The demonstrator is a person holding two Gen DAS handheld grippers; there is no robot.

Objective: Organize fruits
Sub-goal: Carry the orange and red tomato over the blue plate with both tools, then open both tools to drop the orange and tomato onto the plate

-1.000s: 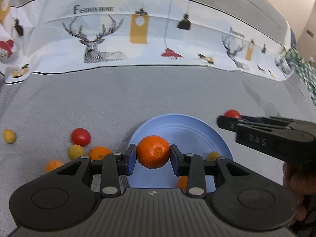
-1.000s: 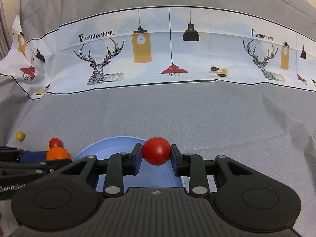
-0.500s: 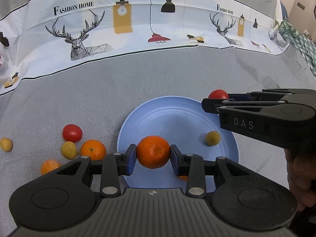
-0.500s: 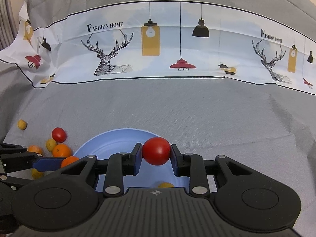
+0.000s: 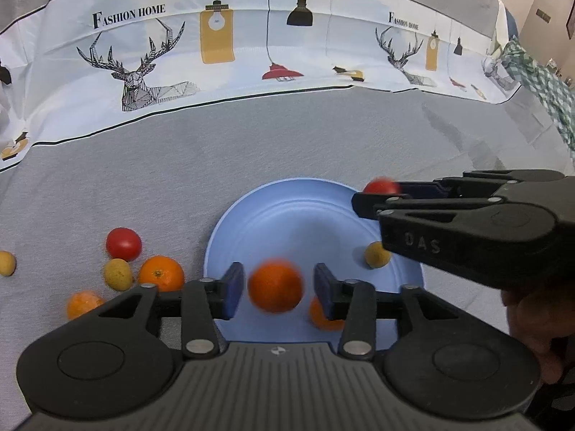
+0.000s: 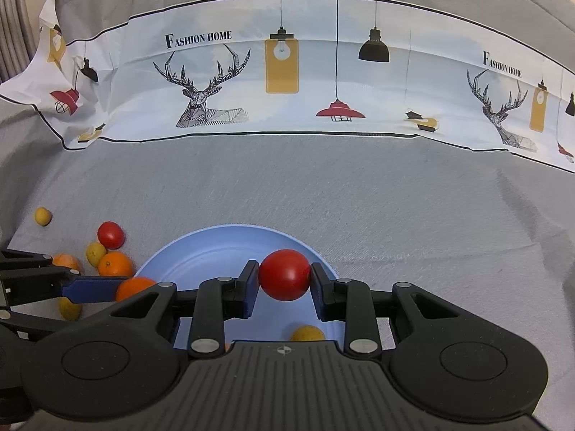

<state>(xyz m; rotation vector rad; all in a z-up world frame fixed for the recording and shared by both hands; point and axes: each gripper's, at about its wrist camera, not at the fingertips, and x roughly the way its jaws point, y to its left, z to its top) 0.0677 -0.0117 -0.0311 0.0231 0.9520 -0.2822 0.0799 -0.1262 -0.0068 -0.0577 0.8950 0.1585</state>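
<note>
My left gripper point(image 5: 275, 289) hangs over the near edge of the blue plate point(image 5: 287, 215). Its jaws are opening: an orange point(image 5: 275, 284) sits blurred between the pads with a gap on each side. My right gripper point(image 6: 285, 280) is over the plate's point(image 6: 201, 251) right part. Its jaws are beginning to open, though the pads still touch a red tomato point(image 6: 285, 274). On the plate lie a small yellow fruit point(image 5: 376, 255) and another orange point(image 5: 318, 319), half hidden by a finger.
Loose on the grey cloth left of the plate lie a red tomato point(image 5: 123, 244), two oranges point(image 5: 161, 273), and small yellow fruits point(image 5: 117, 274). A printed white cloth point(image 5: 251, 54) runs along the back. A green checked cloth point(image 5: 539, 82) is far right.
The left jaws have spread and the orange has come free of the pads, now blurred and slightly lower. The right gripper keeps its tomato in the same place.
</note>
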